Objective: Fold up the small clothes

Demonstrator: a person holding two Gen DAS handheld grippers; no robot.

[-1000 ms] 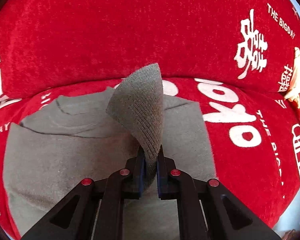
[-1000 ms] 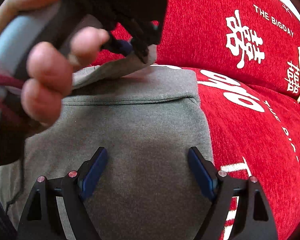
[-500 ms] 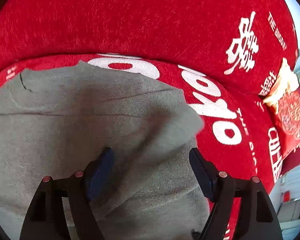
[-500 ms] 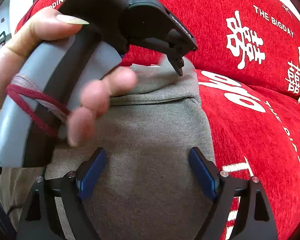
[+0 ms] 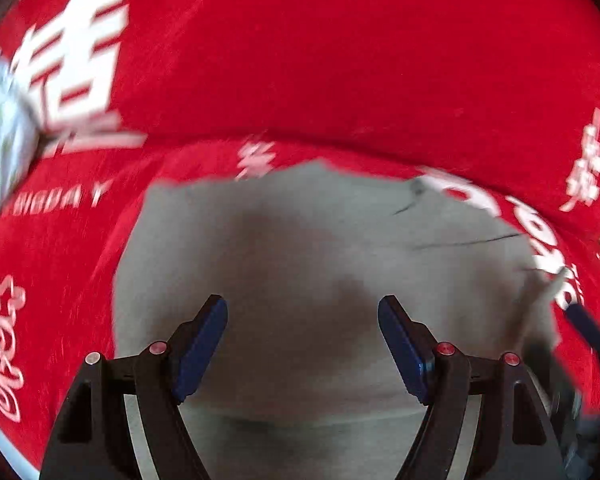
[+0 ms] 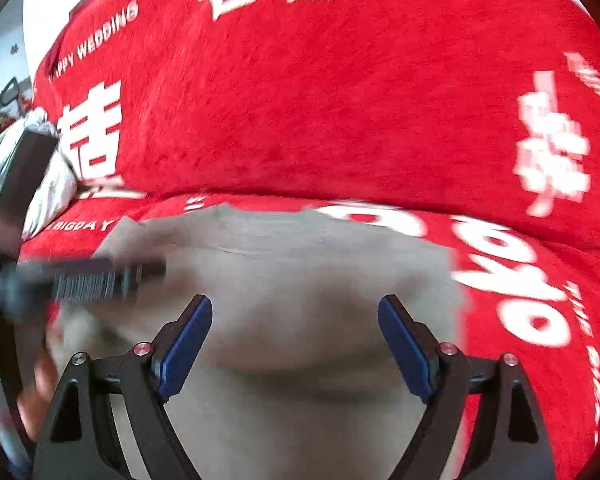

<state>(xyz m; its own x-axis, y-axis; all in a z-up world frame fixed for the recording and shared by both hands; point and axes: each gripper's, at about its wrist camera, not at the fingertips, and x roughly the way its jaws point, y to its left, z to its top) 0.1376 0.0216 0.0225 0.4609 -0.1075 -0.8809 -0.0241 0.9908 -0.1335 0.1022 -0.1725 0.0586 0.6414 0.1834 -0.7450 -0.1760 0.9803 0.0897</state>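
The grey garment (image 5: 308,248) lies flat on the red cover (image 5: 320,60) beneath both claws; the left claw (image 5: 302,344), having just opened, and the right claw (image 6: 296,344) gape wide, apparently clear of the cloth.

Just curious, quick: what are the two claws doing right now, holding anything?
Left gripper: open, holding nothing, above the grey garment.
Right gripper: open, holding nothing.
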